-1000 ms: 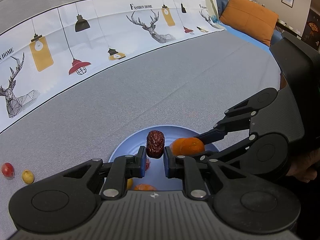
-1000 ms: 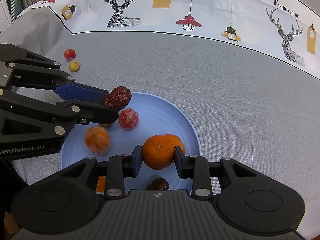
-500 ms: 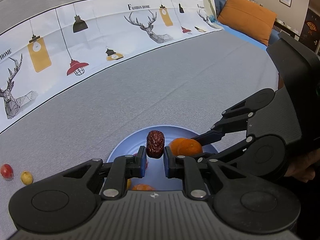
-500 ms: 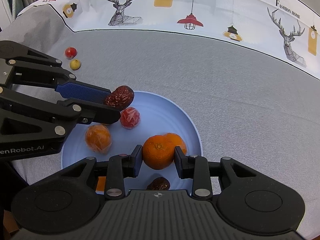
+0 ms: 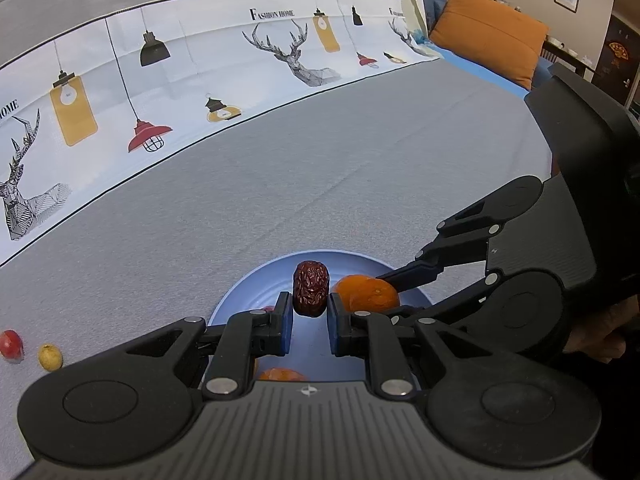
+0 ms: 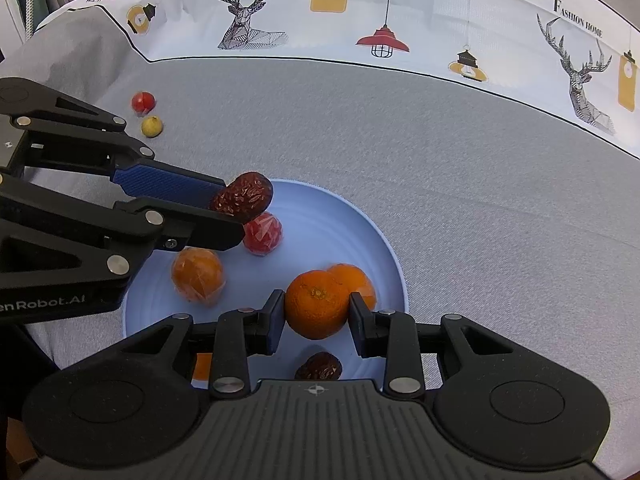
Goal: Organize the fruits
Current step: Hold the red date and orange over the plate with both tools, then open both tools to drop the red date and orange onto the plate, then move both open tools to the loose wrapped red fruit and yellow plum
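While both grippers hang over the blue plate (image 6: 384,248), the step in hand looks like dropping fruit onto it. Nearest, the right gripper (image 6: 316,316) is closed on an orange (image 6: 316,304), just above a dried date (image 6: 320,366) lying on the plate. Farther left, the left gripper (image 5: 308,312) pinches a second red date (image 5: 311,288) over the plate's rim. Next, each needs lowering and its jaws easing apart. Beyond, a red fruit (image 6: 143,102) and a yellow fruit (image 6: 152,126) wait on the grey cloth (image 6: 440,152).
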Available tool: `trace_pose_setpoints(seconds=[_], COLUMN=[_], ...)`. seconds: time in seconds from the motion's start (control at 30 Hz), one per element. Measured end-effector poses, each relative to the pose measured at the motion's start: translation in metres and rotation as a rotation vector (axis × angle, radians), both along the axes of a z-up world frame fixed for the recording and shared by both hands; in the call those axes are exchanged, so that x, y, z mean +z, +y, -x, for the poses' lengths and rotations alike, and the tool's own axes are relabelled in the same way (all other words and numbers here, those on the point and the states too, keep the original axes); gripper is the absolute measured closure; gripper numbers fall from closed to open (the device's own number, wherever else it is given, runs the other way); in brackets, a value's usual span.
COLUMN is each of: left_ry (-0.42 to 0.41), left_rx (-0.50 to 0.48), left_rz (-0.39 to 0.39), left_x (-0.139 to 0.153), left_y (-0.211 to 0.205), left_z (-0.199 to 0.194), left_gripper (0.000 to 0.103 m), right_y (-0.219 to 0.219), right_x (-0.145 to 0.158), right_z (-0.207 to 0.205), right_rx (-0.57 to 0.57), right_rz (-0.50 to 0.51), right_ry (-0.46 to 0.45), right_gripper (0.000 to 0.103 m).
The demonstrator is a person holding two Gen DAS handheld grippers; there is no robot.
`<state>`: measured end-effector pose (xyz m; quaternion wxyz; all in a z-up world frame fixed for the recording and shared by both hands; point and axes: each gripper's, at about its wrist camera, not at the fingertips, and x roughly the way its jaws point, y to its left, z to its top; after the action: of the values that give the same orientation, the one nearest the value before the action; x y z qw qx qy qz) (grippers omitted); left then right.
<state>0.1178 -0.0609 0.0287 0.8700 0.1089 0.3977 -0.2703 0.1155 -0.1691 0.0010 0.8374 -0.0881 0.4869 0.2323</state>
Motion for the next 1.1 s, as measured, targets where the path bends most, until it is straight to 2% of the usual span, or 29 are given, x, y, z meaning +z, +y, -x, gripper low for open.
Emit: trace_pose_setpoints(seconds=[0.07,0.1,0.13,0.17,0.57,0.7,0.73,0.9,1.1], left_ry=[0.014,0.018,0.014,0.006,-0.027,-0.038,-0.043,-0.066,-0.080], left_rx=[-0.004,-0.004,-0.002,-0.001,0.062,0.094,0.106,0.183,0.327], left_rz=[0.010,0.009,0.000,-0.007,0.007,0.017,0.023,0.066,0.100], left_x=[0.000,-0.001,-0.002,-0.002,0.007,0.011,0.013,0.022,0.022], left_y=[0.000,0.000,0.000,0.000,0.010,0.017,0.020,0.037,0.072], left_z=[-0.001,-0.001,-0.001,0.000,-0.003,-0.006,-0.007,-0.017,-0.031], left_gripper=[0.082,0.073,0.069,0.067,0.067,0.071,0.073,0.088,0.088], right_y=[-0.001,-0.001,-0.001,-0.002,-0.002,0.001,0.002,0.005,0.013], right_x=[0.000,0.000,0.001,0.001,0.007,0.012,0.013,0.018,0.024], right_z=[0.000,0.000,-0.001,-0.001,-0.004,-0.006,-0.006,-0.008,-0.012], right_rx=[-0.009,-0.015,-0.023,-0.027,-0.061,-0.076,-0.081,-0.103,-0.129], right_rz=[0.007,0.016,0.018,0.015,0.023,0.023,0.024,0.014,-0.016], right_ry=[-0.008,-0.012,-0.015,-0.019,-0.053,-0.078,-0.086,-0.111,-0.146], right_gripper=[0.067,0.063,0.054,0.052,0.051,0.048,0.044,0.044,0.044])
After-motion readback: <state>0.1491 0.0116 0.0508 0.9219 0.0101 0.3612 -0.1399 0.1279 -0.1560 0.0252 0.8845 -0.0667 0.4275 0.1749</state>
